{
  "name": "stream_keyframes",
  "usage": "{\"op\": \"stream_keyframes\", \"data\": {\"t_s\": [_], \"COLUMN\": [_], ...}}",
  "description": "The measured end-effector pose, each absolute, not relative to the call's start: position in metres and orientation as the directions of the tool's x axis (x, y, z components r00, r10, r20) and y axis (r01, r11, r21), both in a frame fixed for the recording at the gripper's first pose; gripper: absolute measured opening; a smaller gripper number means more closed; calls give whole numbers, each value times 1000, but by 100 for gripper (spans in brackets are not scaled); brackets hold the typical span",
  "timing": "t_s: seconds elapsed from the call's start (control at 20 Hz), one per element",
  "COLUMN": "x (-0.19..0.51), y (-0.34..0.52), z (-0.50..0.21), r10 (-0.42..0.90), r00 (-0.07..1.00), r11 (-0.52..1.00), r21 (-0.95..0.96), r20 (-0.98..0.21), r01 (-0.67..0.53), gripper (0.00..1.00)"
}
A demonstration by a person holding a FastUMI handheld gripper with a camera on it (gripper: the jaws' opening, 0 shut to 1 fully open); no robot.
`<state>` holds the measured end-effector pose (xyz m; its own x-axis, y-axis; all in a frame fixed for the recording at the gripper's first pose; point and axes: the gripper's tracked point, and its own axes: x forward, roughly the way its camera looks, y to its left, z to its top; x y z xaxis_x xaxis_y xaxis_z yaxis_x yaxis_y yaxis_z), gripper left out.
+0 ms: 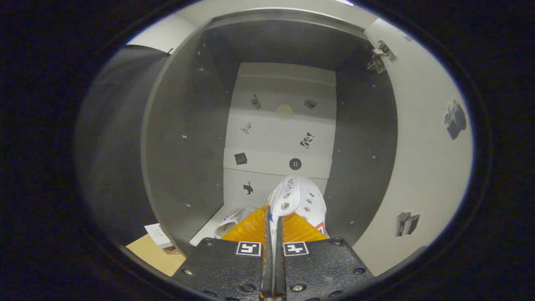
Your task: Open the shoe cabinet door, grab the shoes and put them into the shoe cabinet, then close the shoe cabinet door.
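My gripper (273,215) is shut on a white lace-up shoe (300,200), pinching a thin edge of it between both fingers. The shoe's toe points ahead, into the open shoe cabinet (184,138), and hangs low, just above the cabinet floor near the right inner wall. A second white shoe (231,223) lies on the cabinet floor, just left of my fingers. The cabinet has dark grey side walls and a white back panel (284,138) with small stickers. Its white door (422,159) stands swung open on the right.
A metal hinge (379,55) sits at the top of the open door. Outside the cabinet, low on the left, a small white box (158,235) rests on a tan cardboard surface (155,255). The cabinet's left outer side (113,146) is close.
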<state>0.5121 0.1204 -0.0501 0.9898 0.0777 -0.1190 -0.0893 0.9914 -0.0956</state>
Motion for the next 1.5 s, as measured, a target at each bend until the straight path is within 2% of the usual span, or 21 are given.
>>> {"op": "stream_keyframes", "data": {"t_s": [0.2, 0.55, 0.65, 0.7, 0.8, 0.95, 1.0, 1.15, 1.35, 1.45, 1.5], "x": [568, 632, 636, 639, 631, 604, 595, 554, 491, 455, 438], "y": [107, 105, 108, 108, 102, 105, 104, 109, 121, 133, 136], "z": [-95, -146, -151, -147, -122, -105, -102, -82, -60, -48, -41], "r10": [40, 65, 78, 75, 34, 38, 38, 55, 102, 137, 156], "r00": [980, 959, 958, 966, 985, 987, 988, 993, 991, 987, 984], "r11": [992, 985, 984, 983, 981, 980, 983, 987, 983, 986, 985], "r21": [-110, -138, -135, -143, -181, -187, -173, -143, -144, -83, -62], "r20": [-195, -275, -275, -246, -170, -156, -151, -104, -82, -80, -80], "r01": [-62, -107, -119, -113, -65, -67, -65, -70, -113, -144, -162], "gripper": [7, 8, 18, 31, 50, 75, 79, 80, 92, 100, 100]}}
